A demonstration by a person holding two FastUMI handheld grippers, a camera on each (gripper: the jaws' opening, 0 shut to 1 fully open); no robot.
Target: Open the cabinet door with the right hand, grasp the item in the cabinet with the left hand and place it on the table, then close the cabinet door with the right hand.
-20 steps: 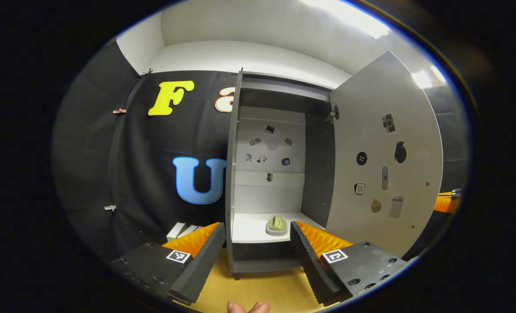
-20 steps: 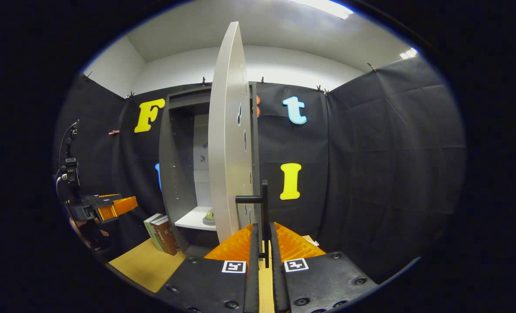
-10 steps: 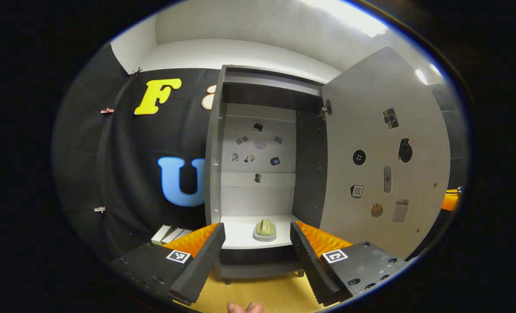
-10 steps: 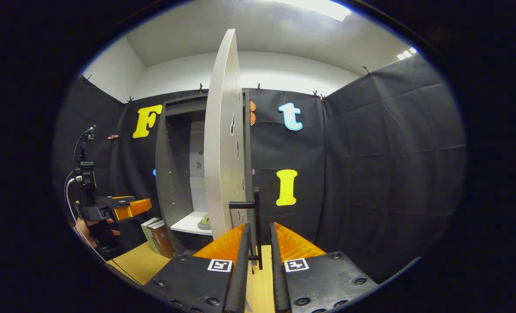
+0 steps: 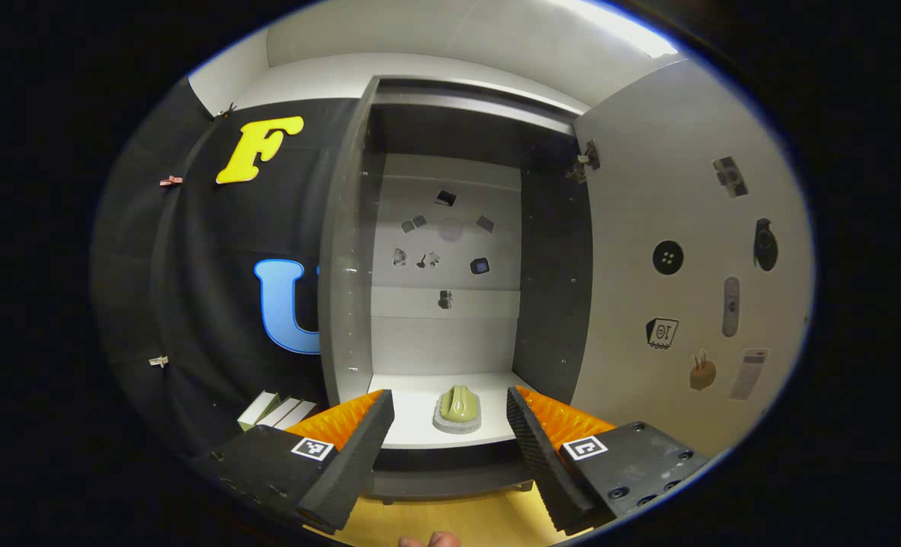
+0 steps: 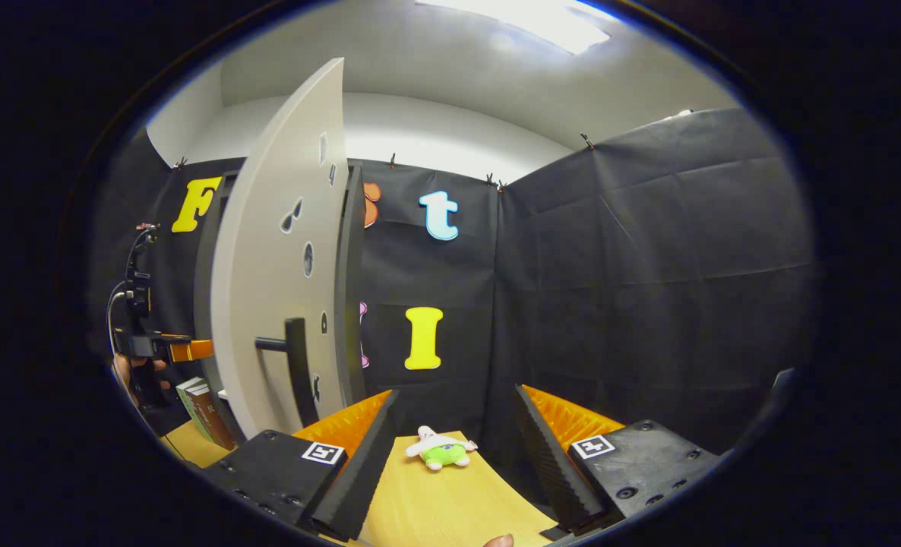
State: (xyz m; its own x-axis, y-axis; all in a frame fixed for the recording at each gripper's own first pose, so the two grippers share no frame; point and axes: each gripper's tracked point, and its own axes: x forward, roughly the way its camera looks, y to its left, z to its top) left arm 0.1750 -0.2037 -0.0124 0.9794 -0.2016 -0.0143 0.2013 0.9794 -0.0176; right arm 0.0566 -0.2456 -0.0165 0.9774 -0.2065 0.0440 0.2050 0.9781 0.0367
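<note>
Cabinet door stands swung wide in the left gripper view, hinged on the right side of the cabinet. The item, a small green object on a pale base, rests on the cabinet's lower shelf, near the shelf's front edge and roughly centred across it. The left gripper has its jaws spread wide and grips nothing; the item appears between the two fingers but farther in, not touched by either.

Risk, as a judgement: the item sits low and looks small, so an advance that comes in too low could strike the shelf's front edge, and an off-centre closure could push the item deeper into the cabinet instead of seizing it.

In the right gripper view, the right gripper is likewise wide open and empty, clear of the door handle, which lies to its left. A small plush toy lies on the table, right of the cabinet, between the fingers. An unheld door could drift toward the left gripper's path.
</note>
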